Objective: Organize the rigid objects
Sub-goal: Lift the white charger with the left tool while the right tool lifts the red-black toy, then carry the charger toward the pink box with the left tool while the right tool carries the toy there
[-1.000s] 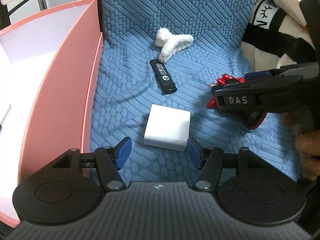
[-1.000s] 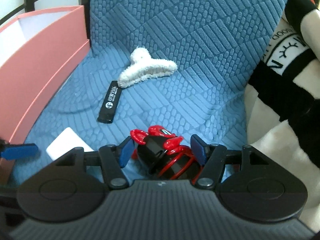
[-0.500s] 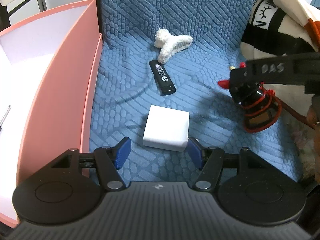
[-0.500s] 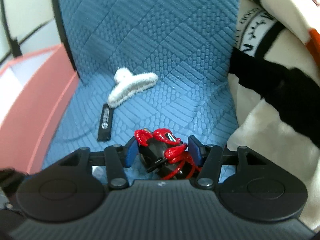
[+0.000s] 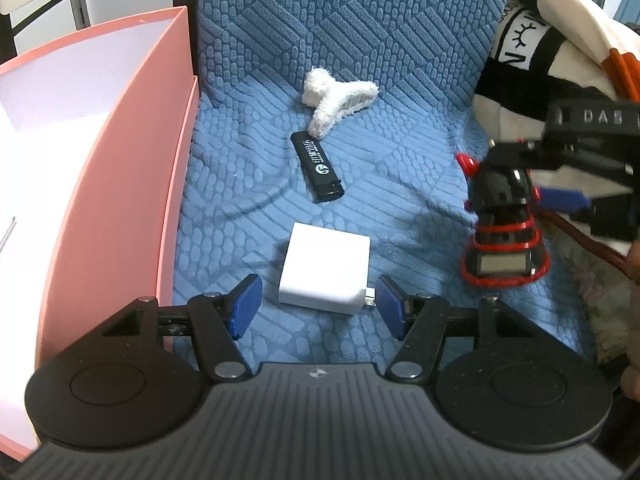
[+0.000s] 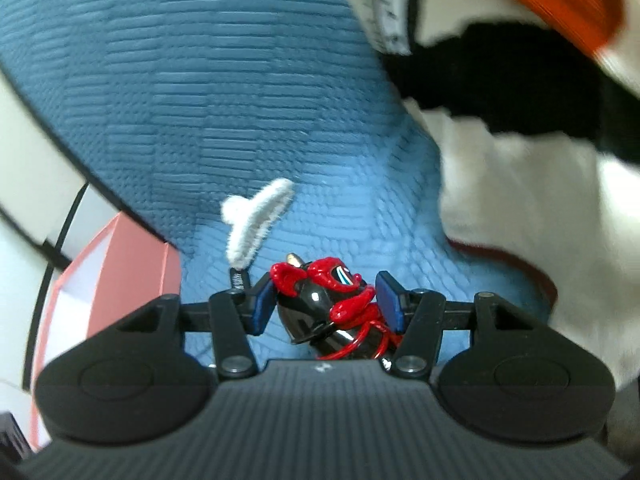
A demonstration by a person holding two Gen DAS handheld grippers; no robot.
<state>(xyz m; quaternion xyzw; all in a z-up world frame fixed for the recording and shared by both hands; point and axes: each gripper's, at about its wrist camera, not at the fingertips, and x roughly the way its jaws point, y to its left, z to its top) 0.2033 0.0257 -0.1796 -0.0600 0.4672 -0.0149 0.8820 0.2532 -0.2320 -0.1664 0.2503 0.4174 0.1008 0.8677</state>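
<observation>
R claw [image 6: 326,304] is clamped on a black toy figure w/ red claws and red cord [image 6: 332,312], blue pads pressing both its sides; the figure sits tilted betw the pads, red eyes facing fwd. In the left wrist view the same figure [image 5: 500,224] hangs clear of the blue textured cushion [image 5: 400,80], held from above at the right edge of the frame, its flat base w/ a pale panel facing the camera.

L claw [image 5: 316,306] is spread wide and holds nothing. It sits low over the cushion w/ a white charger block [image 5: 326,268] just ahead, betw the two blue pads; the right pad is just beside the block's metal prong, contact can't be told.

Farther back on the cushion: a black lighter w/ white print [image 5: 318,172], lying flat, diagonal. A white fuzzy hair clip [image 5: 336,98] lies right behind it, one tip near the lighter's far end.

Pink box w/ white inside [image 5: 132,160] stands along the cushion's left edge, open top. A black-white-orange patterned fabric [image 5: 532,52] is bunched at the cushion's right side.
</observation>
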